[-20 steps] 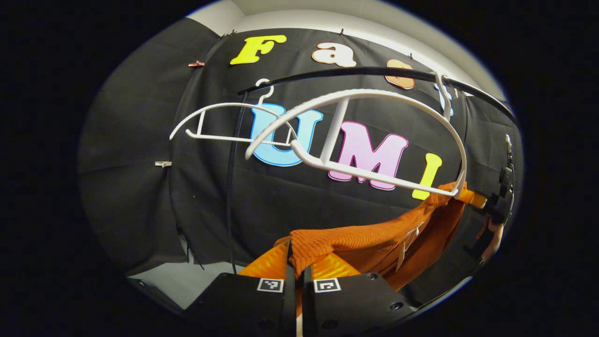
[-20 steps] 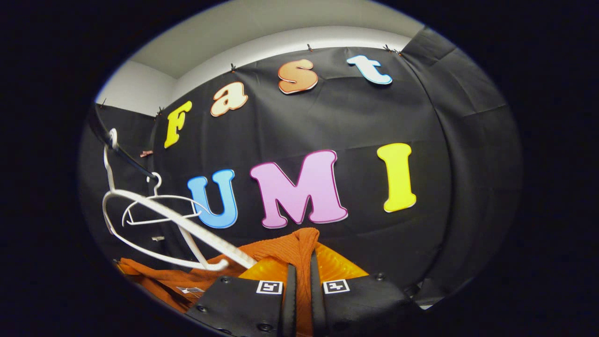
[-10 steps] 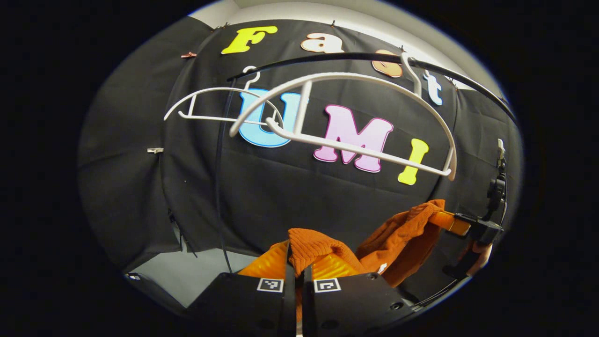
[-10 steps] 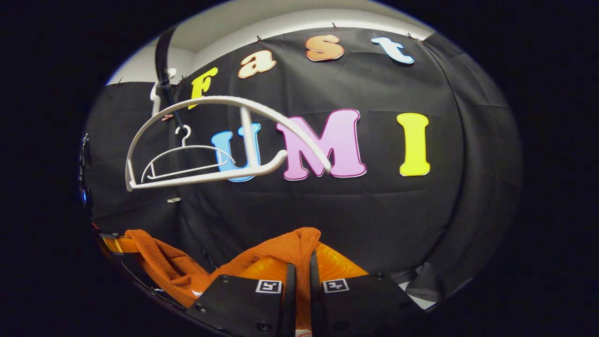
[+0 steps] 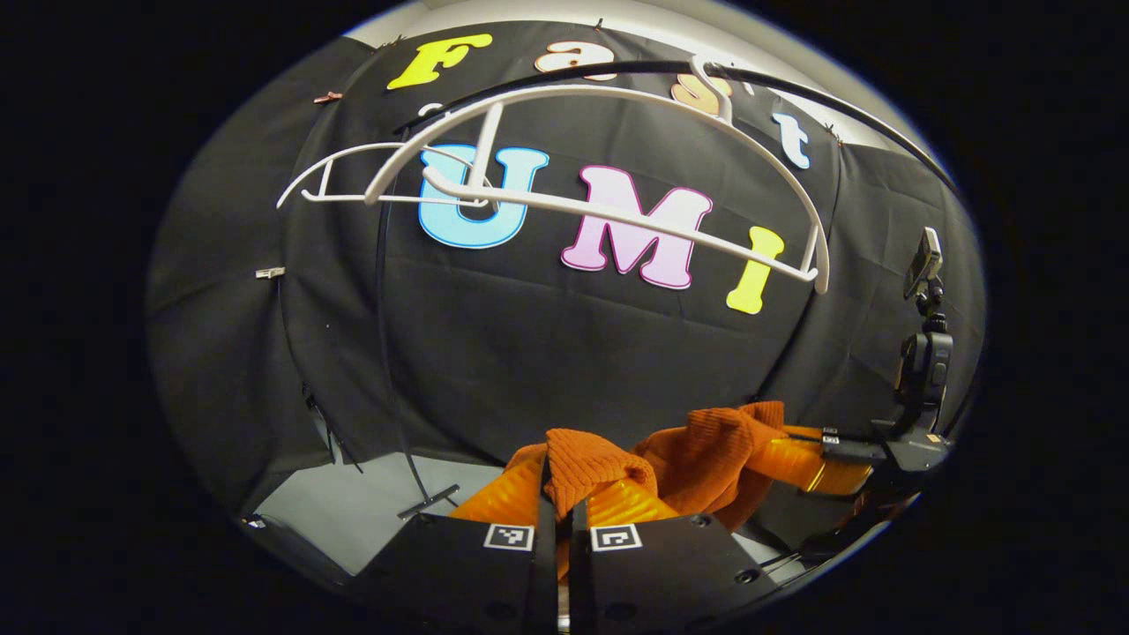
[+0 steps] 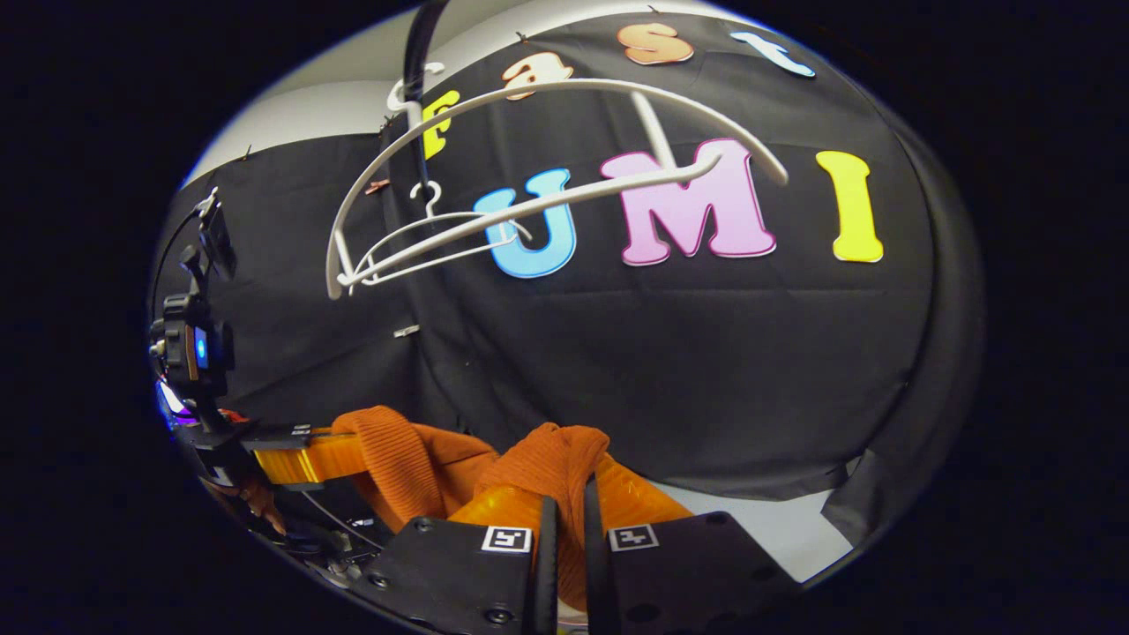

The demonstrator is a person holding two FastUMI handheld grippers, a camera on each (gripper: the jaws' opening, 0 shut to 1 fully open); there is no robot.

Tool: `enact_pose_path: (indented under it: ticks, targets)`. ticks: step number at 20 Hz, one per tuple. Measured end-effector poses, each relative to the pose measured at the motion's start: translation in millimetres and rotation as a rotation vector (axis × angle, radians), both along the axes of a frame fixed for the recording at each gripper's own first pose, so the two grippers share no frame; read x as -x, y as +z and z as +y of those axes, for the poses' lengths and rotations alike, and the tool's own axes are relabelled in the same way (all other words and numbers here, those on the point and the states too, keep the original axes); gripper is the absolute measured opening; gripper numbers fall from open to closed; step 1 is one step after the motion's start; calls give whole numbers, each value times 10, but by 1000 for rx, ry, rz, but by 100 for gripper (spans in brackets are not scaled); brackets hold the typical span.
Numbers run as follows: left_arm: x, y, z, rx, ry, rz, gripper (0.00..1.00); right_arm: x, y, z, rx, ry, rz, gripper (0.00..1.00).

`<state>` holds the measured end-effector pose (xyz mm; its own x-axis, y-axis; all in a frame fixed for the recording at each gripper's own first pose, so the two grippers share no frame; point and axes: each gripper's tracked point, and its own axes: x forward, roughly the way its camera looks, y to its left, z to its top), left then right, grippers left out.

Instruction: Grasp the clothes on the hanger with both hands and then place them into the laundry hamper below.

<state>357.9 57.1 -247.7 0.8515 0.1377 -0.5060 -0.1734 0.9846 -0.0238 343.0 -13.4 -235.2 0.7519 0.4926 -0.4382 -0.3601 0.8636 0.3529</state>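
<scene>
Left tool point(image 5: 558, 516): clenched on the orange sweater point(image 5: 706, 445).
Right tool point(image 6: 564, 520): clenched on it too.
Sweater: slung between both, below the bare hanger point(image 5: 609, 212).
Risk: unseen hamper; sagging knit could miss.

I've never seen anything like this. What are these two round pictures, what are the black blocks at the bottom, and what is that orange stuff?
Each picture comes from a camera riding on a hand-held, two-finger gripper; a person carries one in each hand. The black blocks are each gripper's own body. The left gripper and the right gripper both pinch an orange knitted garment, which sags between them. Above, two bare white hangers hang from a black rail. The left gripper view also shows the right gripper from afar, and vice versa.
</scene>
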Motion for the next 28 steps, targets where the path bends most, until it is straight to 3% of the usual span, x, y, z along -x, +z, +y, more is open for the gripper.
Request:
enact_pose_path:
  ticks: [7,8,9,10,11,13,14,15,16,17,21,23,28]
  targets:
    - [13,-237,-202,11,-30,64,10,182,-203,274,14,66,56,17]
    - [9,-252,-241,8,-43,71,9,231,-177,248,28,79,53,23]
    - [5,-263,-251,-6,-54,77,10,228,-193,253,42,87,48,23]
    - [7,-272,-242,-18,-58,87,10,223,-206,235,57,92,45,14]
    - [7,-314,-240,-19,-66,95,10,215,-228,195,77,91,44,24]
    - [23,-449,-177,-29,-74,144,13,209,-322,127,115,93,59,28]
    - [78,-550,-53,-75,-56,189,31,210,-392,78,145,89,70,47]
    - [-82,-622,114,-123,-37,218,64,187,-547,43,185,82,81,66]
    - [131,-644,202,-158,-21,249,98,249,-538,-22,206,88,92,85]
    - [230,-674,250,-176,-8,273,94,278,-579,-43,216,90,101,96]
    - [382,-784,274,-166,-26,326,95,288,-564,-11,189,104,113,98]
    - [331,-699,218,-125,-35,295,95,241,-473,13,138,83,106,98]
    - [240,-414,257,-68,-3,210,95,188,-427,-39,144,66,89,99]
